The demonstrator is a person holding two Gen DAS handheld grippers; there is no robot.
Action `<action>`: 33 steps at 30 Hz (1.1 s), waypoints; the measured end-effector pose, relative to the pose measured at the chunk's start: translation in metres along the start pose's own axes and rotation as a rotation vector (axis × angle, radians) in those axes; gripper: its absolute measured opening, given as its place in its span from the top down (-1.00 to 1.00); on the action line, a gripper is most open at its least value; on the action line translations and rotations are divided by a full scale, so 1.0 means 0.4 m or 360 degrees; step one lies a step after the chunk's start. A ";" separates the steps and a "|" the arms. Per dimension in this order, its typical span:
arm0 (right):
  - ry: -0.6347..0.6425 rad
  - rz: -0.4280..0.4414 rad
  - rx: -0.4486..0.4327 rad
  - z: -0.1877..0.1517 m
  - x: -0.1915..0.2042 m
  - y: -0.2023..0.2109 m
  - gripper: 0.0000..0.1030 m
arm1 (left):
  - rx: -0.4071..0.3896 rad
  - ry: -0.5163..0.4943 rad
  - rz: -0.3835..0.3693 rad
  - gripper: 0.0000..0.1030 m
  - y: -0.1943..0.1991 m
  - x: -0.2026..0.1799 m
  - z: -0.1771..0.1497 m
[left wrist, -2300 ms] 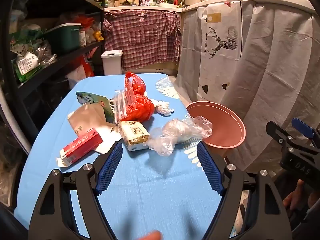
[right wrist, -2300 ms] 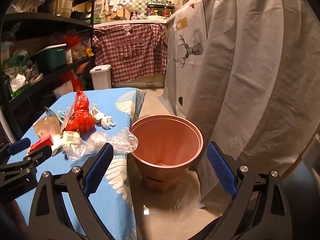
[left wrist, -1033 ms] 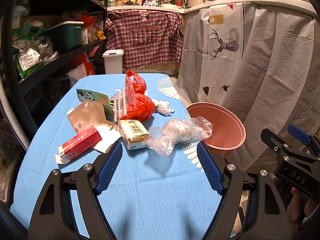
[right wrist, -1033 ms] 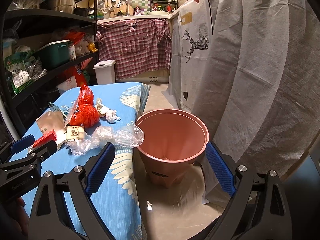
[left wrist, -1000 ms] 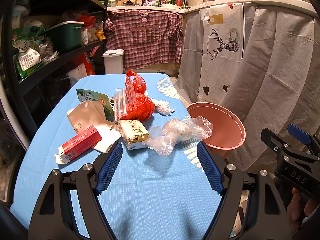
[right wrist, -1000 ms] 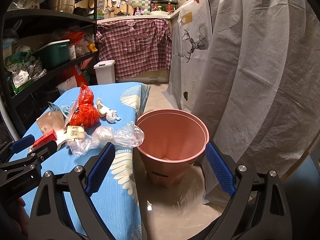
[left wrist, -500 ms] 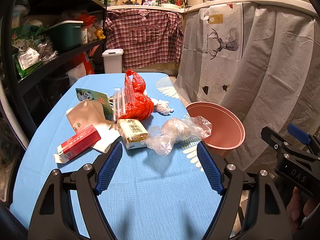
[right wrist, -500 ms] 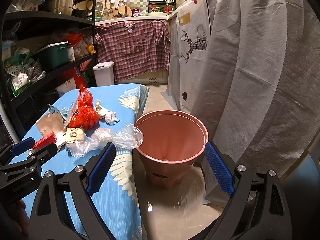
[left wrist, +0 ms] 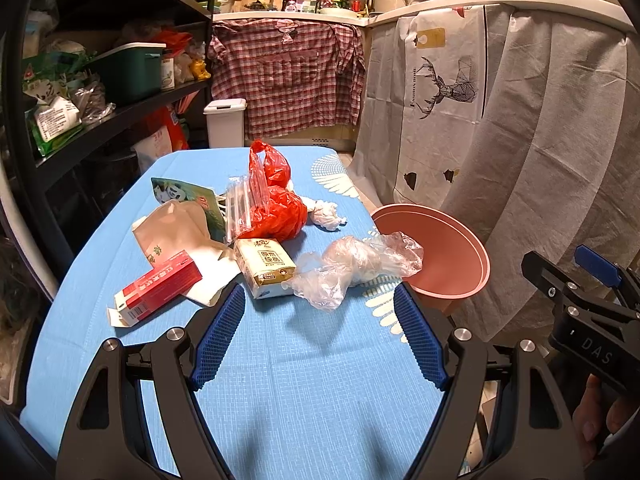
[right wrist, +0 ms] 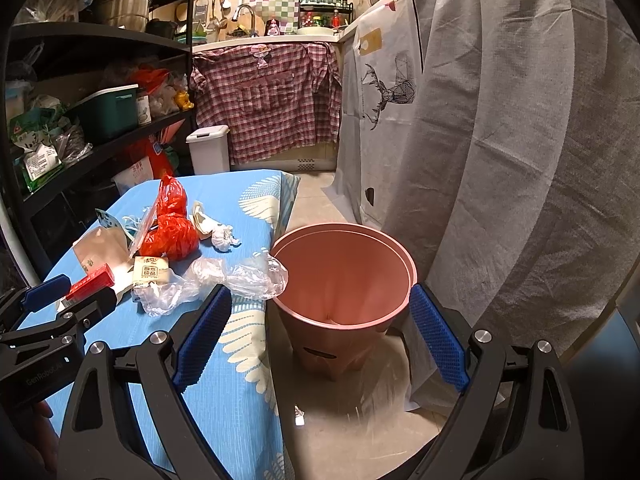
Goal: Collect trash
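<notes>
Trash lies on the blue table (left wrist: 288, 380): a clear crumpled plastic bag (left wrist: 356, 266), a yellow tissue pack (left wrist: 266, 266), a red box (left wrist: 160, 286), a red plastic bag (left wrist: 278, 206), a brown paper bag (left wrist: 176, 228), a white wad (left wrist: 326, 216). A pink bin (left wrist: 436, 256) stands on the floor at the table's right edge. My left gripper (left wrist: 318, 328) is open and empty, above the table, short of the trash. My right gripper (right wrist: 320, 328) is open and empty, in front of the pink bin (right wrist: 344, 276); the clear bag (right wrist: 224, 280) is left of it.
Black shelves (left wrist: 100, 92) full of goods run along the table's left. A grey curtain (left wrist: 540, 140) hangs right of the bin. A small white bin (left wrist: 224, 122) and a plaid cloth (left wrist: 288, 80) are beyond the table's far end.
Both grippers have drifted slightly; the right wrist view has shifted a little toward the bin. The trash has not moved.
</notes>
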State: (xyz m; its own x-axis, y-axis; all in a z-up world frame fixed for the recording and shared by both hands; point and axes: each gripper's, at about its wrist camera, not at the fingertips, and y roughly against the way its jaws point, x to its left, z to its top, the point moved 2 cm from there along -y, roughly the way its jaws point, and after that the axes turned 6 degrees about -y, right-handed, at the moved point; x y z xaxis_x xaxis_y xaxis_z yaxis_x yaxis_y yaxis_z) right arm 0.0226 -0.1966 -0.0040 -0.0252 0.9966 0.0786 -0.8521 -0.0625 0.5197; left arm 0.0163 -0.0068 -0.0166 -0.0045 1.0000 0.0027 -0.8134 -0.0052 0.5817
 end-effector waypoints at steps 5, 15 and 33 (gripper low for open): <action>-0.0002 -0.0006 -0.0003 0.001 0.001 0.001 -0.65 | 0.0000 -0.0001 0.0000 -0.45 0.000 0.001 0.000; -0.0022 0.0030 -0.0026 0.001 0.000 0.006 -0.59 | -0.0001 0.0002 -0.0001 -0.45 0.000 0.004 0.001; 0.0043 0.0265 0.0038 0.003 0.115 -0.050 0.01 | 0.0024 0.0174 0.0168 -0.43 -0.030 0.155 0.006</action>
State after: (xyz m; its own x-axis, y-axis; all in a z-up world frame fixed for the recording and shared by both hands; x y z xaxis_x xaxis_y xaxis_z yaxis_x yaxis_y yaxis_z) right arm 0.0391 -0.1498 -0.0097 -0.1795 0.9734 0.1425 -0.8221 -0.2280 0.5217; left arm 0.0271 0.0553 -0.0216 -0.1537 0.9878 -0.0237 -0.7961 -0.1096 0.5951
